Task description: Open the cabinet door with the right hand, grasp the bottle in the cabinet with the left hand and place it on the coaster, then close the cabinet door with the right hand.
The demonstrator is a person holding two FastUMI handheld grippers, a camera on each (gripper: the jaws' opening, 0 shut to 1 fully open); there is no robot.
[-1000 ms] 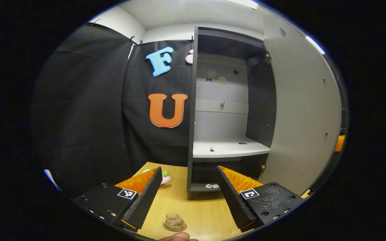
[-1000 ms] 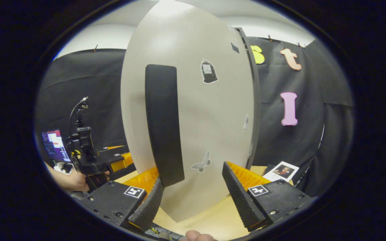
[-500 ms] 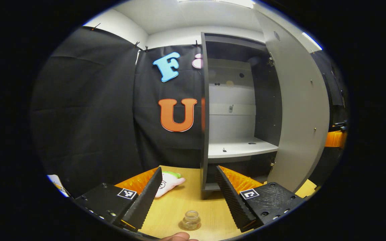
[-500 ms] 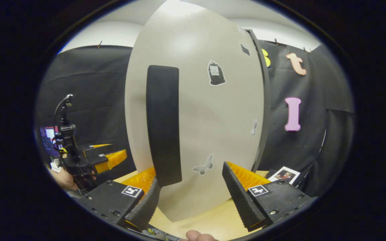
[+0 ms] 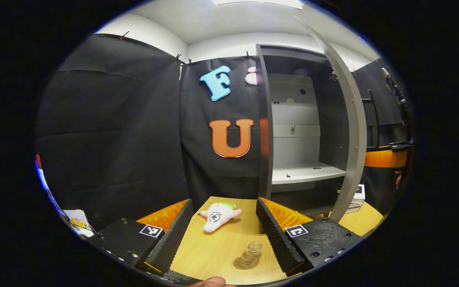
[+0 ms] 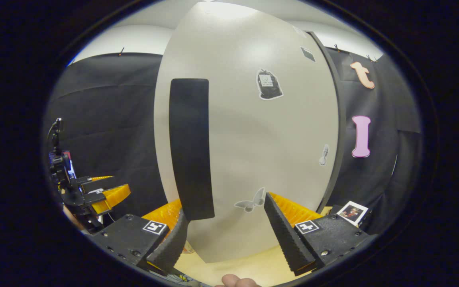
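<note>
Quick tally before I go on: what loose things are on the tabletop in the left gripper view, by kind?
Glass bottle: 1, standing on the coaster
Coaster: 1
Plush toy: 1
Stack of flat items by the cabinet door: 1, too small to identify
Total: 4

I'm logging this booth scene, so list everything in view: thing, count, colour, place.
Cabinet: one, dark grey, white shelves inside, on the table.
Door: one, light grey, black handle, half open.
Bottle: one, clear, on the coaster.
Coaster: one, brownish, table front.
Plush toy: one, white-pink, green top, beside the cabinet.
Photo: one, white-framed, right of the door.
Table: one, light wood.
Left gripper: open.
Right gripper: open, at the door.
</note>
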